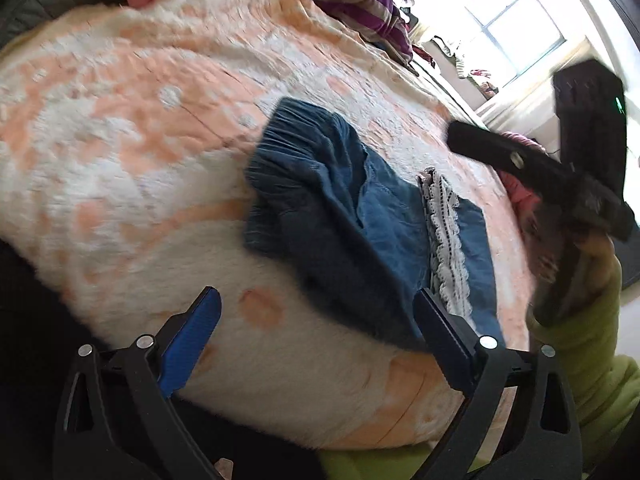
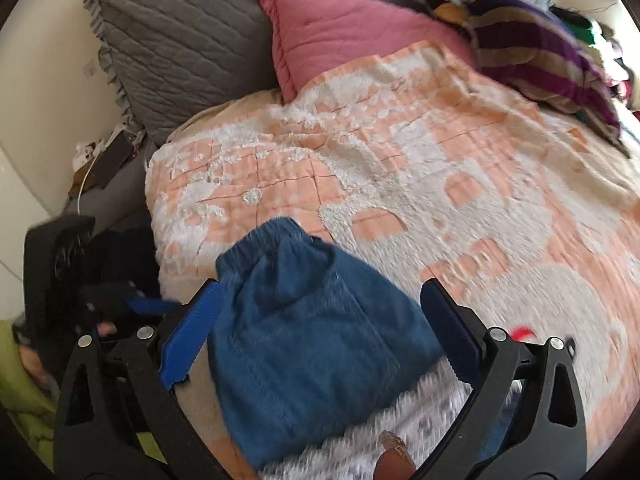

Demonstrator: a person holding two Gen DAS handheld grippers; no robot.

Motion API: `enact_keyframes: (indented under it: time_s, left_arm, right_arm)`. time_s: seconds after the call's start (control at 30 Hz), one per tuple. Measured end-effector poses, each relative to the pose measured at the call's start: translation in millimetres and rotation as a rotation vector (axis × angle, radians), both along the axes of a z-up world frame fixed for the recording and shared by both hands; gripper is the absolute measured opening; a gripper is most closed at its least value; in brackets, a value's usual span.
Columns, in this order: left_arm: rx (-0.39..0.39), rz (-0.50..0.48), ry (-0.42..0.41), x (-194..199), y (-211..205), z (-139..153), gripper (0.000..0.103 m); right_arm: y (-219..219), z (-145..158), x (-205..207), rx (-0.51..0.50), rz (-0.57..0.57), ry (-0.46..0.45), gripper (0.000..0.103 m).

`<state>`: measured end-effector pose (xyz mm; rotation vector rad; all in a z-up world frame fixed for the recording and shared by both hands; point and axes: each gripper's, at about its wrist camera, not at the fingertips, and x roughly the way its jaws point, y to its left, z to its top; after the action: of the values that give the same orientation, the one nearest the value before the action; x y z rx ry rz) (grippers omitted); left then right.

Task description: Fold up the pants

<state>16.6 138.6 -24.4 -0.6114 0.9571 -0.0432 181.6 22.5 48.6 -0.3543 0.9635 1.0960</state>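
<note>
Pants [image 1: 352, 216]: blue, bunched in a loose heap on the blanket, elastic waistband on the far side, white lace trim at one edge.
Left gripper [image 1: 316, 332]: spread wide, holding nothing, above the pants' near edge.
Right gripper [image 2: 320, 328]: spread wide, empty, poised over the pants.
Blanket [image 2: 460, 168]: peach-and-white, fluffy, beneath the pants.
Pink pillow [image 2: 340, 32]: beyond the pants.

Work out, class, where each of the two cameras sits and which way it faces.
Left wrist: on the left gripper, jaws open, looking across the bed at the blue pants toward the window; right gripper and a green sleeve show.
Right wrist: on the right gripper, open above the pants, facing the pillows.
Shared: pants, orange blanket, striped cushion.
</note>
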Motion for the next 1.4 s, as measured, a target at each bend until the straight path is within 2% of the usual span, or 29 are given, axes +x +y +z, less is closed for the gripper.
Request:
enact_keyframes:
  time_s: [0.03,0.07,0.1,0.17,0.37,0.43,0.5,0.53,0.6,0.7,0.77,0.83,0.9,1.03,1.1,1.13,1.17,1.27,1.33,1.4]
  left_arm:
    - [-0.015,-0.001,-0.005,5,-1,-3,0.074]
    - [-0.025,-0.001,-0.006,9,-1,-6,0.065]
    - [-0.037,-0.002,-0.007,13,-1,-9,0.063]
    - [-0.051,-0.005,-0.004,19,-1,-16,0.047]
    - [-0.089,-0.005,-0.005,22,3,-26,0.047]
    - [-0.092,-0.008,-0.008,22,5,-27,0.048]
    - [-0.098,-0.01,-0.011,21,6,-27,0.048]
    - [-0.103,-0.011,-0.012,21,6,-28,0.049]
    - [-0.117,-0.013,-0.021,18,9,-29,0.052]
    - [-0.146,-0.022,-0.047,17,7,-25,0.067]
    - [-0.141,-0.03,-0.06,17,2,-21,0.083]
    - [-0.124,-0.042,-0.063,19,-5,-18,0.088]
    - [-0.108,-0.049,-0.06,23,-11,-15,0.089]
    - [-0.152,-0.083,-0.086,38,-26,-7,0.089]
    - [-0.15,-0.124,-0.097,49,-33,-3,0.079]
    - [-0.15,-0.154,-0.108,54,-43,3,0.063]
    - [-0.145,-0.173,-0.118,57,-51,7,0.059]
    - [-0.133,-0.227,-0.143,64,-71,16,0.059]
    - [-0.126,-0.271,-0.162,66,-88,22,0.059]
    - [-0.117,-0.317,-0.178,66,-101,26,0.059]
  right_arm:
    - [5,-3,3,-0.008,0.013,0.014,0.093]
    - [13,-6,6,-0.018,0.029,0.027,0.093]
    - [24,-12,8,-0.034,0.064,0.05,0.093]
    - [38,-21,10,-0.054,0.11,0.074,0.093]
    - [80,-61,7,-0.154,0.221,0.124,0.093]
    - [88,-73,6,-0.162,0.254,0.15,0.089]
    - [93,-83,4,-0.151,0.289,0.187,0.059]
    - [91,-83,3,-0.146,0.289,0.175,0.058]
    - [81,-73,1,-0.101,0.292,0.146,0.04]
    - [56,-47,3,-0.007,0.272,0.126,0.029]
    - [31,-27,6,0.072,0.247,0.122,0.028]
    - [10,-14,9,0.125,0.232,0.11,0.028]
    - [-8,-4,11,0.167,0.219,0.114,0.028]
    - [-51,11,17,0.237,0.181,0.102,0.028]
    - [-65,14,21,0.251,0.163,0.097,0.028]
    - [-76,15,21,0.261,0.147,0.091,0.028]
    - [-81,16,22,0.266,0.137,0.087,0.028]
    - [-110,17,24,0.296,0.096,0.076,0.028]
    - [-135,18,26,0.312,0.039,0.063,0.032]
    - [-158,16,28,0.318,-0.025,0.046,0.048]
